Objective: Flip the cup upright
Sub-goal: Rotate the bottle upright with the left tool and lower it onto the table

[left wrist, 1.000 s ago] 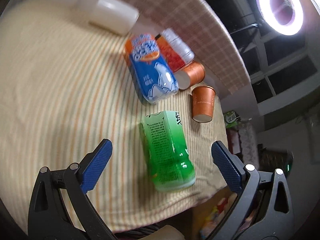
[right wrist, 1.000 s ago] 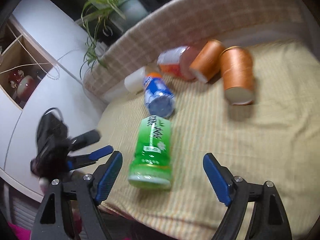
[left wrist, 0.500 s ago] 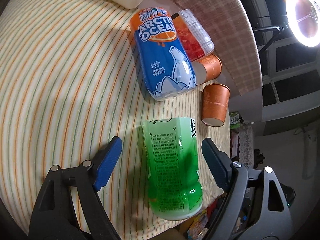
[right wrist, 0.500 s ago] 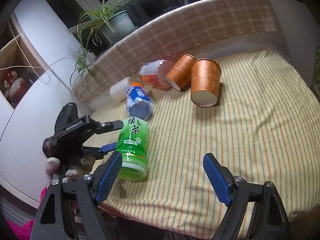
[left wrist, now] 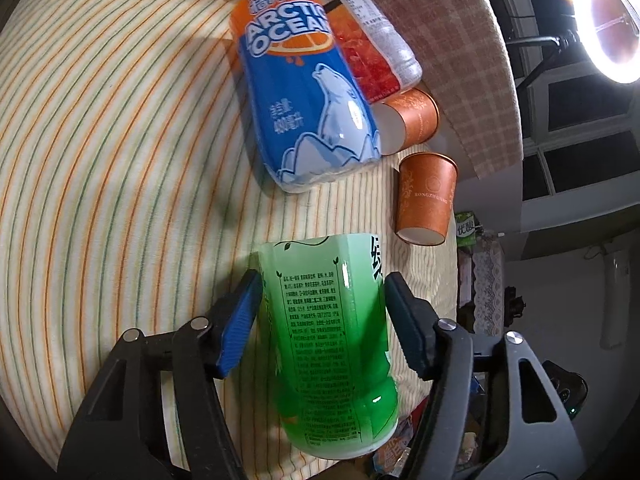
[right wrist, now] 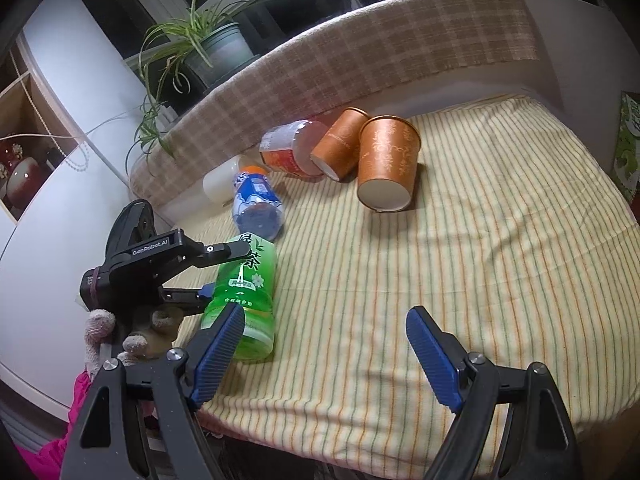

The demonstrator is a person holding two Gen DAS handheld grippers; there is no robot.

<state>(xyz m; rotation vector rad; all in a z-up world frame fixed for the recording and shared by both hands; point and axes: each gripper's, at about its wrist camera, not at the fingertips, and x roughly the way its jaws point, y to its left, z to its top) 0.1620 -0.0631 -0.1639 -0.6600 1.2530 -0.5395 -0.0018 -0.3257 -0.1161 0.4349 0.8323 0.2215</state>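
A green tea bottle [left wrist: 334, 344] lies on its side on the striped cloth [left wrist: 100, 160]. My left gripper [left wrist: 320, 312] has closed around its body, with both blue pads against its sides; this also shows in the right wrist view [right wrist: 240, 276]. Two orange paper cups lie on their sides: one [left wrist: 426, 198] [right wrist: 386, 164] apart near the table edge, the other [left wrist: 408, 120] [right wrist: 340, 142] against the bottles. My right gripper [right wrist: 324, 344] is open and empty, above the cloth's near edge.
A blue Arctic Ocean bottle [left wrist: 308, 92] [right wrist: 256, 204], a red-labelled bottle [left wrist: 372, 48] [right wrist: 292, 148] and a white container [right wrist: 222, 178] lie at the back. A checked backrest [right wrist: 360, 56], a plant [right wrist: 200, 40] and a ring light [left wrist: 608, 20] are behind.
My left gripper moved forward over the green bottle and closed its jaws onto it. The right gripper stayed open and nearly still.
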